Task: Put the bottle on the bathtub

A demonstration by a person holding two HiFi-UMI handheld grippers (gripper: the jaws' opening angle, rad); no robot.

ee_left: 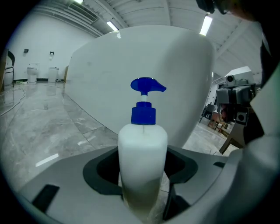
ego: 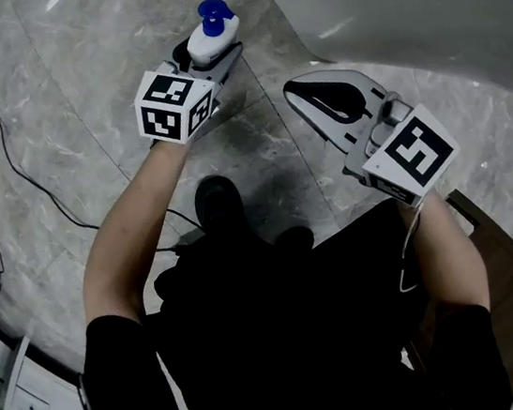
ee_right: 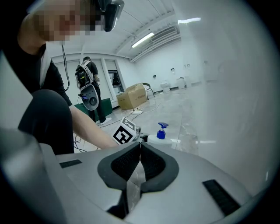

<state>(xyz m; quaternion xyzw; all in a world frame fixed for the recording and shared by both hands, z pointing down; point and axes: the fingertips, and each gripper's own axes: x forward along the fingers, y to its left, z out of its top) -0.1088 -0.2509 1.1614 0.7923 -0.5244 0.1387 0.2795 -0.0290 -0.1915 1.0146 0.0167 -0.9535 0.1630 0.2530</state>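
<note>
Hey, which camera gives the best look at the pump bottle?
The left gripper view: the bottle fills its centre, upright, clamped in the left gripper, with its blue pump clear. The head view shows it from above, just beyond the marker cube; the right gripper view shows it small and far.

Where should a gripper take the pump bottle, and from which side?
The white body of the pump bottle, below the shoulder, with the jaws closing across it from the side, as the left gripper holds it. The body is wide and straight-sided; the blue pump head is narrow, with an overhanging spout.
</note>
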